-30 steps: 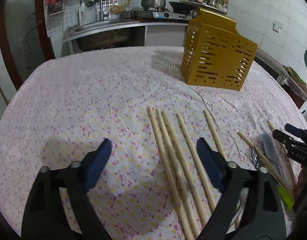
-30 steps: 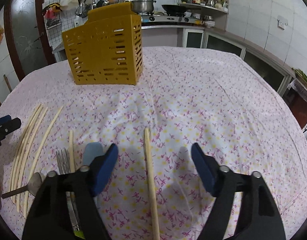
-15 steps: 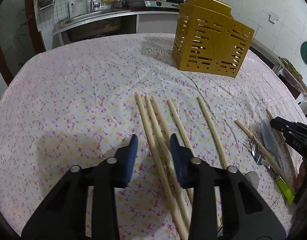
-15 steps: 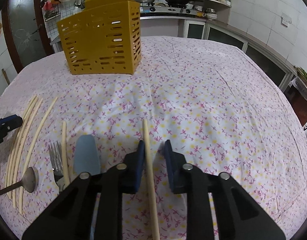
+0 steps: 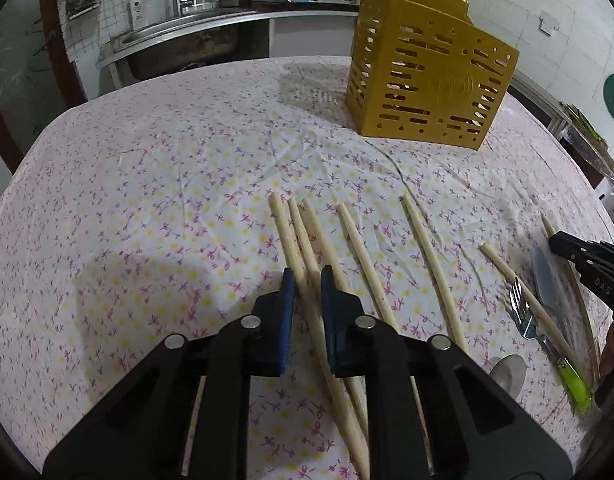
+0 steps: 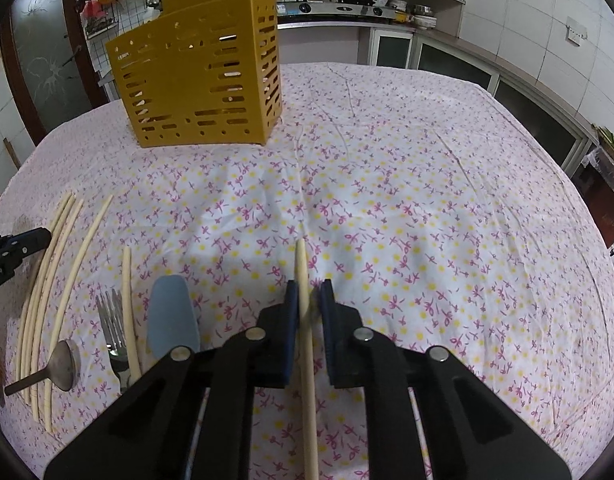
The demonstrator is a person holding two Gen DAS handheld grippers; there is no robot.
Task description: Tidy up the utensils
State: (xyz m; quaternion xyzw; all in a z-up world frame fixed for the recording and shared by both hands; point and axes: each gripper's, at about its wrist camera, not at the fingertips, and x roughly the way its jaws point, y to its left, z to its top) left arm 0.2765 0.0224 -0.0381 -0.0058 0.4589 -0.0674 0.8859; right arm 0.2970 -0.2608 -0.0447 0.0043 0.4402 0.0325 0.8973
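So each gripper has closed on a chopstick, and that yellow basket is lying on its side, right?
Not quite: the yellow basket stands upright on the tablecloth, as the right wrist view shows. The rest holds: the left gripper and right gripper each close on a chopstick.

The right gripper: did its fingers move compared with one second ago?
Yes. The right gripper has closed inward from wide open; its blue fingers now clamp the single chopstick, which lies as before on the flowered tablecloth.

Spoon [image 5: 507, 372] handle hidden behind gripper body; holder [image 6: 195, 76] interior unseen.
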